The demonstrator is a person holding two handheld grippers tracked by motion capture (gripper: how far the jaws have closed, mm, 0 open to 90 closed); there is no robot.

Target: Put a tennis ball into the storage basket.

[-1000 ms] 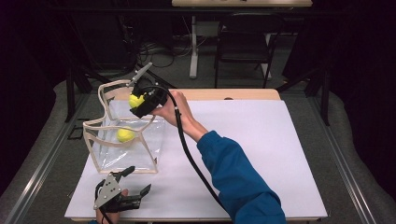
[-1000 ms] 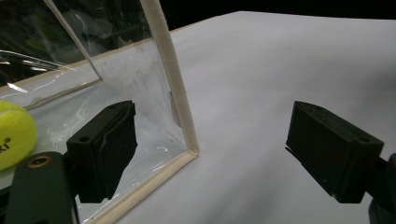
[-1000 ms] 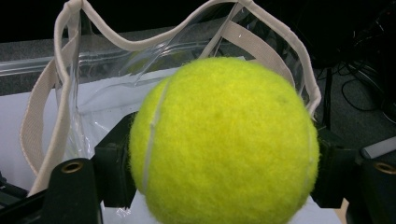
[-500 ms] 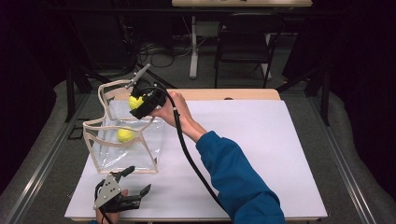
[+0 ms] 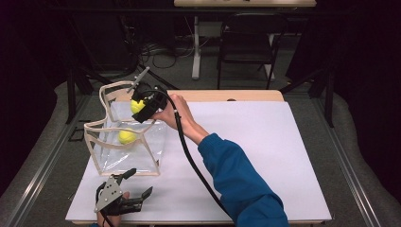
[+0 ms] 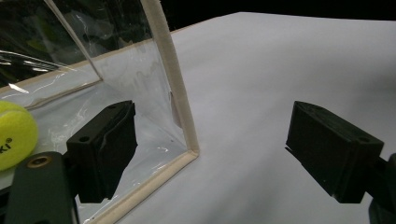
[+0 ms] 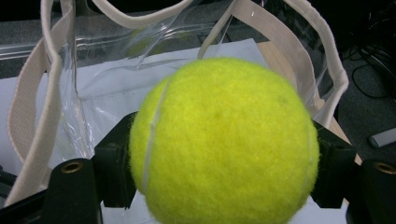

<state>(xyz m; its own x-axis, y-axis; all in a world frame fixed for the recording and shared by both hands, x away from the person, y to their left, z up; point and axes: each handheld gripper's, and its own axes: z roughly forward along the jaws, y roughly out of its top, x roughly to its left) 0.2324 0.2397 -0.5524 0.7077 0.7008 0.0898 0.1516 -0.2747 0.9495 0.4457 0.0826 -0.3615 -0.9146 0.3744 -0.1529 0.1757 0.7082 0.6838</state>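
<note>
A clear plastic tote bag (image 5: 101, 124) with beige trim stands open at the left of the white table. One yellow tennis ball (image 5: 126, 136) lies inside it. My right gripper (image 5: 140, 105) hovers over the bag's far rim, shut on a second tennis ball (image 5: 136, 107). In the right gripper view that ball (image 7: 224, 140) sits squeezed between the jaws, with the bag's handles (image 7: 28, 107) behind it. My left gripper (image 5: 141, 181) rests open near the table's front left edge. Its jaws (image 6: 210, 149) straddle the bag's corner seam (image 6: 175, 88) without touching it, and the inner ball (image 6: 14, 135) shows through the plastic.
The white tabletop (image 5: 265, 151) stretches to the right of the bag. A black cable (image 5: 189, 156) trails from the right gripper along the blue sleeve (image 5: 236, 179). A dark chair (image 5: 246, 47) and a table leg stand beyond the far edge.
</note>
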